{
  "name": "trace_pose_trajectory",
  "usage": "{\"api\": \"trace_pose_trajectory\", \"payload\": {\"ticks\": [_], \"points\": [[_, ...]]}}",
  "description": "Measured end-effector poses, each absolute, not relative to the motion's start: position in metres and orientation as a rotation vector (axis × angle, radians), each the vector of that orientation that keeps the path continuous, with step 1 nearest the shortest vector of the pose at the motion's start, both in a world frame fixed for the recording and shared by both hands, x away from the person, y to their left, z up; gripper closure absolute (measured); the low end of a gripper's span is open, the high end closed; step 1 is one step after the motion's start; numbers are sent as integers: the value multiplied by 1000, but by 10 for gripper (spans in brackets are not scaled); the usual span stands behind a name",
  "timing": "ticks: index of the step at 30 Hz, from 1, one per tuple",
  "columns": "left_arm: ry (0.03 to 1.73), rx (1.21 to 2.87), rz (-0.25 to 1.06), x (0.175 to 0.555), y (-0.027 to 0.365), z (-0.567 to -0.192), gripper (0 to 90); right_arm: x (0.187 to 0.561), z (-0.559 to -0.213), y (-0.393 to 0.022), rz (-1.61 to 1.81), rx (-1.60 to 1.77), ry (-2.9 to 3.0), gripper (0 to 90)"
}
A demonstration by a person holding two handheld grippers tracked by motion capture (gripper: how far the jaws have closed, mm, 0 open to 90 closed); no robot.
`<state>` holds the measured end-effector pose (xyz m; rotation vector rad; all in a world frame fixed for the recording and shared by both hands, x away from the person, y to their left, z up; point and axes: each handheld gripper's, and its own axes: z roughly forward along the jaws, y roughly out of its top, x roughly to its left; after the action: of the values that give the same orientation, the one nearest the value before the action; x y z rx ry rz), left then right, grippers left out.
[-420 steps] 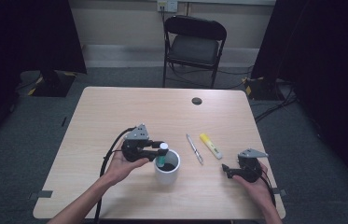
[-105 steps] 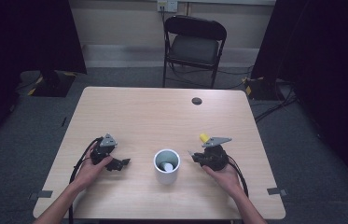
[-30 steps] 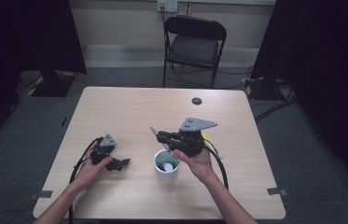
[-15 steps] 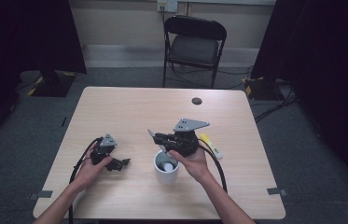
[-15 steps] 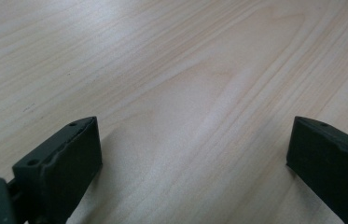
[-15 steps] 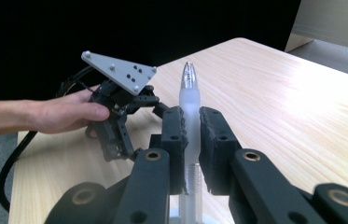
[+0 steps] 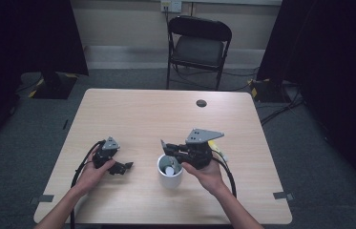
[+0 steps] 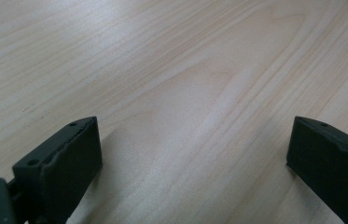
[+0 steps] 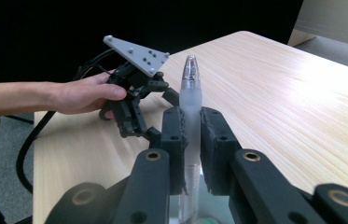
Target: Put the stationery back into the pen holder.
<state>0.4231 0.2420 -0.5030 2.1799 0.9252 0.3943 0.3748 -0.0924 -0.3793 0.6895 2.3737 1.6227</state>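
A white cup (image 7: 171, 177) stands near the table's front middle, with a white object (image 7: 169, 169) lying inside it. My right gripper (image 7: 166, 149) hovers over the cup's rim. In the right gripper view it (image 9: 190, 128) is shut on a frosted clear pen (image 9: 191, 88), which stands upright with its tip up and its lower end pointing down toward the cup. My left gripper (image 7: 126, 166) rests on the table to the left of the cup. Its jaws stand wide apart (image 8: 192, 154) over bare wood, with nothing between them.
A yellow marker (image 7: 217, 147) lies on the table just right of my right hand. A black round grommet (image 7: 201, 103) sits near the far edge. A folding chair (image 7: 198, 45) stands beyond the wooden table (image 7: 142, 114).
Since 3.5 s ago my right gripper has lifted the pen from the table's right side and carried it left, over the cup. In the last second it sank slightly. The left gripper stayed still.
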Motion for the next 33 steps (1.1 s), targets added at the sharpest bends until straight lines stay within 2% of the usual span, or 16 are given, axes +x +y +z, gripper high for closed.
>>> {"api": "trace_pose_trajectory", "payload": {"ticks": [11,23,33], "points": [[921,2185,398,423,242,-503,27,363,-392,-96,1594,695,2427,803],[930,2177,387,423,242,-503,28,368,-405,-91,1533,698,2497,796],[930,2177,387,423,242,-503,28,368,-407,-88,1521,704,2500,755]]}}
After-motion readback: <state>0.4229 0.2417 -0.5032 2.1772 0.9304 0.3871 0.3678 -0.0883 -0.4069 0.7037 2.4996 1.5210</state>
